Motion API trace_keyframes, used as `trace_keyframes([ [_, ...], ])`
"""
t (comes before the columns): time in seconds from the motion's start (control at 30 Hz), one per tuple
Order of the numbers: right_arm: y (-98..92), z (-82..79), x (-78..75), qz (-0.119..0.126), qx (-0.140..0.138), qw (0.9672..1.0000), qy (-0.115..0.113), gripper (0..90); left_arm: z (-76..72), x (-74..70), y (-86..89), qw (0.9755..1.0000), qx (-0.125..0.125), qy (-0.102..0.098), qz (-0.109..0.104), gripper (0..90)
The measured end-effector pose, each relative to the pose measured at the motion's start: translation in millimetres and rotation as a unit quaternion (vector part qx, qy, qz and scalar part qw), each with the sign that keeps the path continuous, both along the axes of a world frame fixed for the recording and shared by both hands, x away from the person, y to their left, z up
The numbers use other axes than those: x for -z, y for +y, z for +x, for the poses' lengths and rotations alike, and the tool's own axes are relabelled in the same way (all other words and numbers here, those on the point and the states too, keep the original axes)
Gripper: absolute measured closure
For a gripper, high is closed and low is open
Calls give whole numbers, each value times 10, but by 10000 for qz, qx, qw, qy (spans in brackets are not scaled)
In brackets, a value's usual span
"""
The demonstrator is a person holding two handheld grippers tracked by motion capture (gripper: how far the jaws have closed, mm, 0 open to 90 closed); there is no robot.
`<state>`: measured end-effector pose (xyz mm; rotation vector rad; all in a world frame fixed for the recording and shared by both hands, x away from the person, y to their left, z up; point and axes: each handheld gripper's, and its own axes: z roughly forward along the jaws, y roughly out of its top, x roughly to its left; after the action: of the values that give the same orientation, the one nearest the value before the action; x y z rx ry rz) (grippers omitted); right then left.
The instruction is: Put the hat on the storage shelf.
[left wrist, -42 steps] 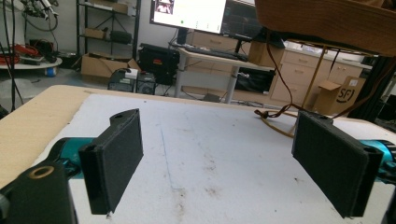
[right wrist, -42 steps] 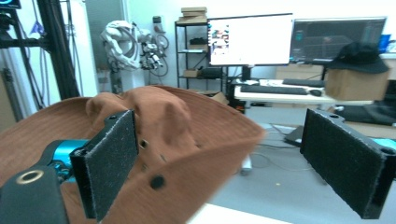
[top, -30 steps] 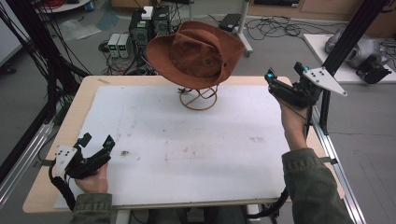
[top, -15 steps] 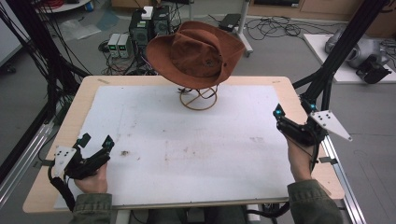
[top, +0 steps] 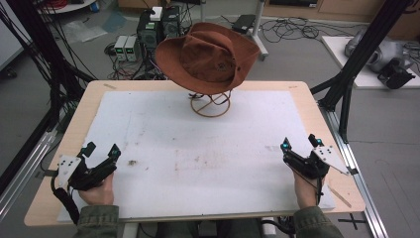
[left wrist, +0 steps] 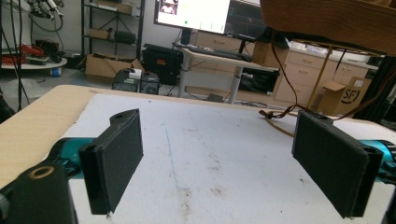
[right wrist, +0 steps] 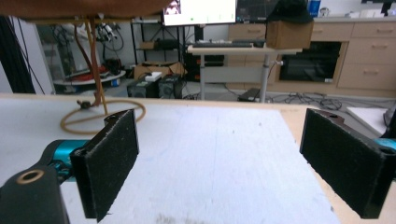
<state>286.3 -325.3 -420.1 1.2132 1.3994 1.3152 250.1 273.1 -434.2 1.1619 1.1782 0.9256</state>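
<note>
High view showed my left gripper (top: 101, 149) resting low at the near left corner of the worktop (top: 64, 148), fingers spread wide and holding nothing. My right gripper (top: 300, 143) sat at the near right edge, fingers likewise wide apart and empty. A brown hat (top: 208, 57) perched on a wire stand (top: 211, 103) at the far middle of the white mat (top: 198, 148), well apart from both grippers.

Left gripper view looked between my two open black fingers (left wrist: 114, 163) across the stained mat, with the hat's brim (left wrist: 327, 21) overhead at upper right.

Right gripper view had my fingers (right wrist: 107, 161) wide, and the stand's ring (right wrist: 100, 114) lay beyond them at left.
</note>
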Motion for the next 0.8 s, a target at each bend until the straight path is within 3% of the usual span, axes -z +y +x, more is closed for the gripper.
trace_keyframes([
  [0.13, -12, -13, 79, 83, 15, 9999, 60, 110, -2, -2, -6, 10000, -8, -17, 13, 166],
  [0.8, -29, -33, 98, 206, 9, 9998, 85, 110, -15, -26, -42, 9999, 20, -68, 124, 167],
])
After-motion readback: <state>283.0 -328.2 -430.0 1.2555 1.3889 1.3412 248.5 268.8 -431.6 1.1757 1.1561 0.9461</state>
